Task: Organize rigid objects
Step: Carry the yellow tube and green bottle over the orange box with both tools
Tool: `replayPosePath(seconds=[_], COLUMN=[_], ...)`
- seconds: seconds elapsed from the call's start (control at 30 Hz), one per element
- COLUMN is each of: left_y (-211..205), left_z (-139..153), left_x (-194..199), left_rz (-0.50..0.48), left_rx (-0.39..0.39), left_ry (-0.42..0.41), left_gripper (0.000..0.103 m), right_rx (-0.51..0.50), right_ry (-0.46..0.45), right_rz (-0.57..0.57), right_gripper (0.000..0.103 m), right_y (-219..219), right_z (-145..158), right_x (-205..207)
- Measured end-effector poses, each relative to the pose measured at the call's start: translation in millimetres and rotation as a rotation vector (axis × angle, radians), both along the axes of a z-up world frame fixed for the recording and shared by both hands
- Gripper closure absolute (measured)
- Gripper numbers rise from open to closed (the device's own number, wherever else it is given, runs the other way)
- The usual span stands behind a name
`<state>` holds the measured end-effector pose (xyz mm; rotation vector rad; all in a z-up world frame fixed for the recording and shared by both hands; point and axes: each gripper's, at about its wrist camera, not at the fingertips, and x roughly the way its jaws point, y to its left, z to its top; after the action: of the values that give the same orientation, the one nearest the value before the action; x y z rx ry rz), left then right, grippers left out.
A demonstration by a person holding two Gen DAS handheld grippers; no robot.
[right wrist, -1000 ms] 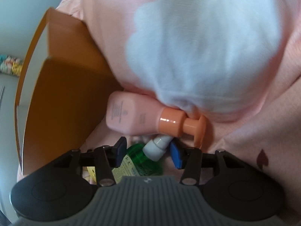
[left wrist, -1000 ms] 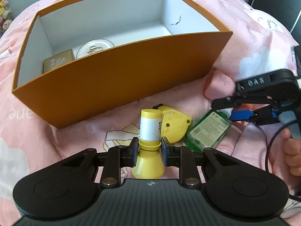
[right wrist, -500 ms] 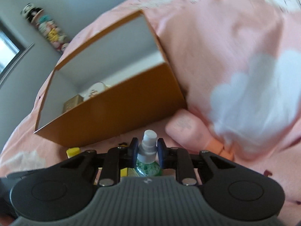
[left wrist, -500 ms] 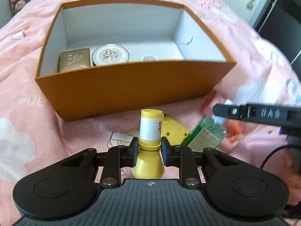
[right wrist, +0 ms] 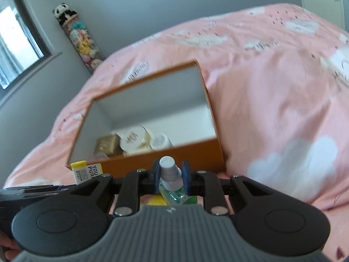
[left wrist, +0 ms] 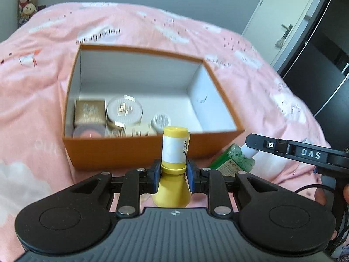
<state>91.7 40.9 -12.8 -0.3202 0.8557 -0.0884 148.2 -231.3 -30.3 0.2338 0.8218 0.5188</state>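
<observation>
Currently left gripper (left wrist: 172,174) clamps yellow bottle (left wrist: 174,150) at its neck; right gripper (right wrist: 170,179) is closed on green spray bottle (right wrist: 174,193) below its cap. Both bottles sit just before orange box (left wrist: 135,152), above pink bedspread (left wrist: 39,91).

Orange box (left wrist: 139,150): near wall hides the lower parts of the items inside; a pink round item (left wrist: 88,131) and a pale carton (left wrist: 139,131) show only their tops, blurred, labels unreadable; yellow bottle (left wrist: 174,150): base hidden behind the left gripper (left wrist: 172,174) body; green bottle (right wrist: 176,193): body mostly covered by the right gripper (right wrist: 169,178) housing, its label (left wrist: 229,166) too small to read; hand (left wrist: 322,196) at the right edge cut off; bedspread (right wrist: 272,100) print smeared; plush toys (right wrist: 85,41) indistinct.
</observation>
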Motion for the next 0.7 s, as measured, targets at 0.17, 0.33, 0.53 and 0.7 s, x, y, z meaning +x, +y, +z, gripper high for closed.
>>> replayPosePath(seconds=[0.17, 0.33, 0.53, 0.7], left_y=[4.6, 6.1, 8.4, 11.3], left_z=[22.6, 33.2, 34.0, 11.1], left_x=[10.9, 32.1, 63.7, 90.1], left_rz=[-0.002, -0.002, 0.002, 0.002], left_rx=[0.021, 0.054, 0.063, 0.024], left_ry=[-0.066, -0.104, -0.142, -0.098], left_gripper=[0.076, 0.076, 0.076, 0.076], right_rx=[0.046, 0.066, -0.024, -0.172], right_ry=[-0.051, -0.129, -0.202, -0.160], right_rz=[0.037, 0.067, 0.132, 0.214], right_gripper=[0.084, 0.084, 0.084, 0.084], right_y=[-0.8, 8.1, 33.4, 58.1], right_z=[34.1, 65.1, 73.6, 43.0], right_x=[10.1, 25.7, 63.6, 98.9])
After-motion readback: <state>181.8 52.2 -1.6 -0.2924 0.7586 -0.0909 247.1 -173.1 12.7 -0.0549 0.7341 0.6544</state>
